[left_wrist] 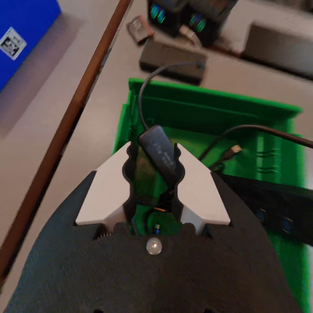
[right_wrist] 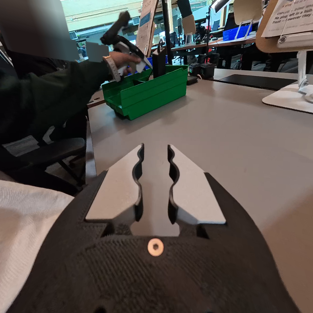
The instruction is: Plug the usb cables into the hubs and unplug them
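Left wrist view, step in hand: the left gripper [left_wrist: 153, 149] is clamped on a small dark USB hub [left_wrist: 158, 150] above the green bin [left_wrist: 220, 108]; judged, the hub is being lifted out for plugging. Keep the squeeze steady and raise it slowly so its thin cable [left_wrist: 144, 94] does not snag the bin wall.
Table [right_wrist: 211, 135]: broad, smooth, matte grey-beige, with a brown wooden edge strip.
Green bin: rigid moulded plastic, ribbed walls, open top; in the right wrist view it stands well ahead on the table.
Tall black hub [right_wrist: 159, 65]: upright slab inside the bin.
Right gripper [right_wrist: 155, 149]: jaws parted and empty, hovering low over bare table, well apart from the bin; white wedge fingers with wavy black inner pads.
USB hub: rounded, oblong, dull charcoal, tilted across the jaws.
Loose cable [left_wrist: 264, 130]: black, slack, draped over the bin rim.
USB plug [left_wrist: 234, 149]: small metal tip lying in the bin, unplugged.
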Demonstrator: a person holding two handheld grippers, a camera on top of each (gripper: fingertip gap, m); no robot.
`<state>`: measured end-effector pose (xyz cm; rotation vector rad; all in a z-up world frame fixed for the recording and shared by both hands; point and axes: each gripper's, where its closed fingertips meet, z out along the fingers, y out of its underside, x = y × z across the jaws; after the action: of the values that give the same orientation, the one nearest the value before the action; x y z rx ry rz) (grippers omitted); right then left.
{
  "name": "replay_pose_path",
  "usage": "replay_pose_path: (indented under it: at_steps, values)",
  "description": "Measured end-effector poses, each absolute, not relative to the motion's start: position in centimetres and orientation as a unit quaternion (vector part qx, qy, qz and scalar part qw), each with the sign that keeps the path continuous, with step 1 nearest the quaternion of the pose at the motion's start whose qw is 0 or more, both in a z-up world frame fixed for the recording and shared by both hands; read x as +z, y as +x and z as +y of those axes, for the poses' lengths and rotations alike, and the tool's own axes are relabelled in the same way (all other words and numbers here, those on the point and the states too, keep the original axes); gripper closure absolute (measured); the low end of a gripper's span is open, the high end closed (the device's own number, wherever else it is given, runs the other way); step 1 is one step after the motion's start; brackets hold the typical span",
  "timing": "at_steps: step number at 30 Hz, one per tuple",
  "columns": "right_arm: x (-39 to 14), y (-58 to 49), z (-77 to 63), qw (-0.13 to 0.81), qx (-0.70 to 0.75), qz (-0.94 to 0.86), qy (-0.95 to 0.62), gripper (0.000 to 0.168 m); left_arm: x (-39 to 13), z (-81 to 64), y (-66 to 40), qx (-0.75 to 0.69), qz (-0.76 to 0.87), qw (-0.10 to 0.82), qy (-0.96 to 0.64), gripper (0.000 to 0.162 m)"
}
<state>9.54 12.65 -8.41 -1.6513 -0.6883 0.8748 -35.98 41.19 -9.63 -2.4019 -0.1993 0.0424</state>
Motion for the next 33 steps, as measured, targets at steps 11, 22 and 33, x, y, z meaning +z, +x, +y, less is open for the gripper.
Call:
replay_pose_path:
  at_steps: [11,22,33]
  values:
    - [-8.9,10.2,13.6,0.541,0.359,-0.29,-0.702,0.142,-12.9,44.6,-35.9,0.032,-0.075,0.283,-0.956,0.109]
    - [-9.1,11.7,14.4,0.537,0.37,-0.254,-0.714,0.142,-6.6,45.6,-35.7,0.058,-0.016,0.422,-0.905,0.157]
    - [-8.5,11.8,13.6,0.541,0.38,-0.254,-0.706,0.142,13.1,39.0,-27.4,-0.023,0.069,0.667,-0.742,0.157]
